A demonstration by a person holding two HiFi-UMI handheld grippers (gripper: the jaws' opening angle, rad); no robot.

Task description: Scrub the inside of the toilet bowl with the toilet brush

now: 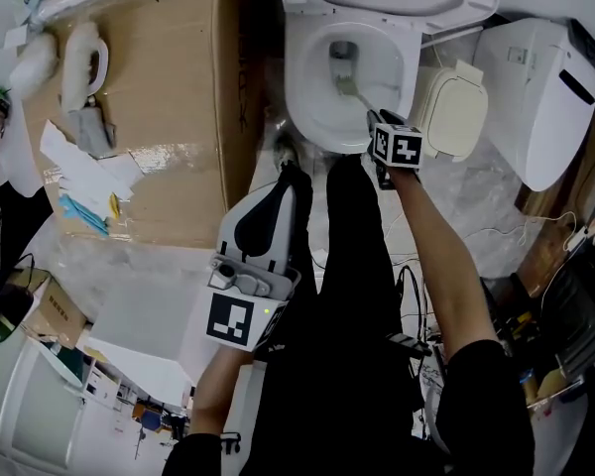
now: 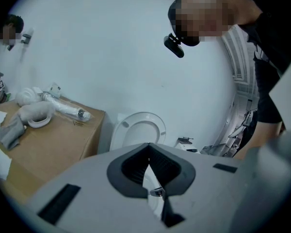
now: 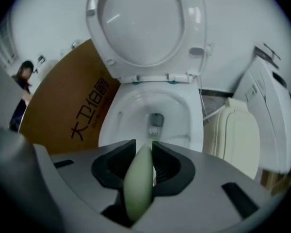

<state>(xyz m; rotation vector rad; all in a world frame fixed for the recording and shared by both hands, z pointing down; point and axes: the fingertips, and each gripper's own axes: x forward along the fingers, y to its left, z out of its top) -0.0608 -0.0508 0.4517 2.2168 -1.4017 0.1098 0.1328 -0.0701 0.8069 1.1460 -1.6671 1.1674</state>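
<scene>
The white toilet bowl (image 1: pixel 312 107) stands at the top middle of the head view with its lid (image 3: pixel 145 23) raised. My right gripper (image 1: pixel 373 119) hovers over the bowl's near right rim, shut on the pale green handle of the toilet brush (image 3: pixel 139 178). The brush head (image 1: pixel 342 65) reaches down inside the bowl near the drain, also seen as the brush head (image 3: pixel 154 125) in the right gripper view. My left gripper (image 1: pixel 292 173) hangs back in front of the bowl, its jaws (image 2: pixel 148 152) together with nothing between them.
A large cardboard box (image 1: pixel 169 107) carrying white fittings and papers stands close on the bowl's left. A beige seat part (image 1: pixel 456 107) and a second white toilet unit (image 1: pixel 545 97) crowd the right. Cables (image 1: pixel 416 296) lie on the floor near the person's black-clad legs.
</scene>
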